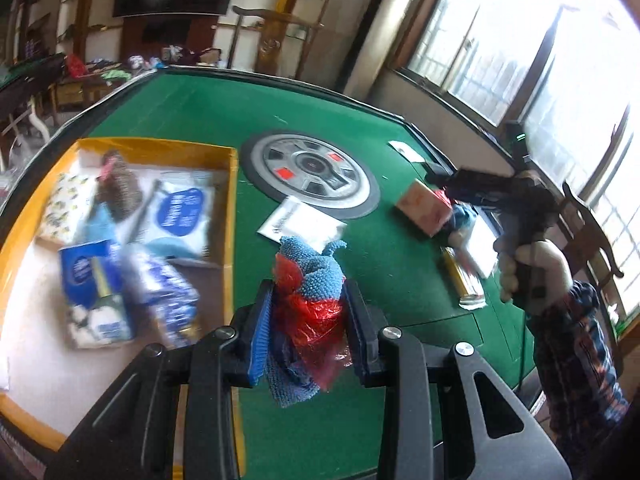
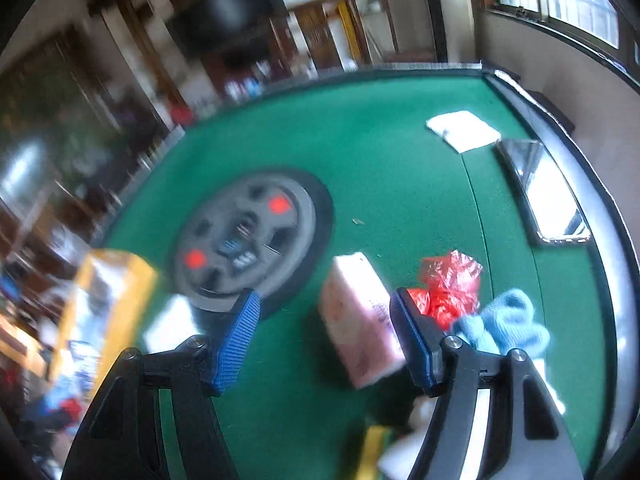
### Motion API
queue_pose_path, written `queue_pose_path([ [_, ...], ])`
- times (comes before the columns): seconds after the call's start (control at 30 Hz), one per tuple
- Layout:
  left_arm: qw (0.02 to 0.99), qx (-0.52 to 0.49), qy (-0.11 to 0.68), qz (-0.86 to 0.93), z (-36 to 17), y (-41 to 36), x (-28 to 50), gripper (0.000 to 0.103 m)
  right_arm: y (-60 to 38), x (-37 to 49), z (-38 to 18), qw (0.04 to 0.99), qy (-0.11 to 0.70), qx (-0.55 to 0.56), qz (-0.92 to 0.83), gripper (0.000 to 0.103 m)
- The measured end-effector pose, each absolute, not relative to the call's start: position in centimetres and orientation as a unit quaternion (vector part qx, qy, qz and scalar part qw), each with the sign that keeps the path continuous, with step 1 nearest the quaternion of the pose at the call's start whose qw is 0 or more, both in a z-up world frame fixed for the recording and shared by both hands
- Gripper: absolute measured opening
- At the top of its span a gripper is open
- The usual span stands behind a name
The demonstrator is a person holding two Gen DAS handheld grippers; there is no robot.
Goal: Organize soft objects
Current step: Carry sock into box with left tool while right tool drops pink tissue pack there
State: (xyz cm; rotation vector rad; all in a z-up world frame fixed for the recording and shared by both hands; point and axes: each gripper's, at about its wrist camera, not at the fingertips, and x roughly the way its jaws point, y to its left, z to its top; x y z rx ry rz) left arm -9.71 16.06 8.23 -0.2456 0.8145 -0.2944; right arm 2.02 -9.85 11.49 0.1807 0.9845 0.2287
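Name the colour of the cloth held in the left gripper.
Blue cloth, bundled with red plastic; clearest in the left wrist view.

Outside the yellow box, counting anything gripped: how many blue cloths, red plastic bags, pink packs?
Blue cloths: 2, held blue cloth and loose blue cloth
Red plastic bags: 2, held red bag and loose red bag
Pink packs: 1, pink pack
Total: 5

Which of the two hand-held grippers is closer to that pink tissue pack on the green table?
The right. The right hand-held gripper hangs open just over the pink tissue pack. The left hand-held gripper, clamping a blue cloth bundle, sits off beside the yellow box.
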Motion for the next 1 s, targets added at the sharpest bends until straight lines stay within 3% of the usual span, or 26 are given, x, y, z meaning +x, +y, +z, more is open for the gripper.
queue_pose_path([
  [0.1,0.901,-0.134,0.392,-0.127,8.0,18.2,-10.2,0.031,-8.8,2.8,9.8,0.833,0.521,0.100,0.155,0.063],
  [0.2,0.903,-0.146,0.389,-0.111,7.9,20.5,-10.7,0.031,-6.9,0.7,10.7,0.817,0.515,0.106,0.237,0.063],
  [0.4,0.901,-0.176,0.385,-0.095,7.1,23.4,-10.7,0.031,-6.4,-0.2,10.4,0.832,0.525,0.095,0.153,0.063],
  [0.57,0.901,-0.184,0.387,-0.076,6.5,25.0,-11.0,0.031,-6.2,1.0,8.4,0.810,0.542,0.190,0.122,0.063],
  [0.8,0.902,-0.177,0.392,-0.032,5.9,27.4,-11.5,0.031,-4.2,2.8,7.7,0.819,0.528,0.211,0.073,0.063],
  [1.0,0.899,-0.149,0.412,0.032,4.7,29.7,-11.4,0.031,-2.1,3.9,7.8,0.831,0.533,0.157,0.043,0.063],
])
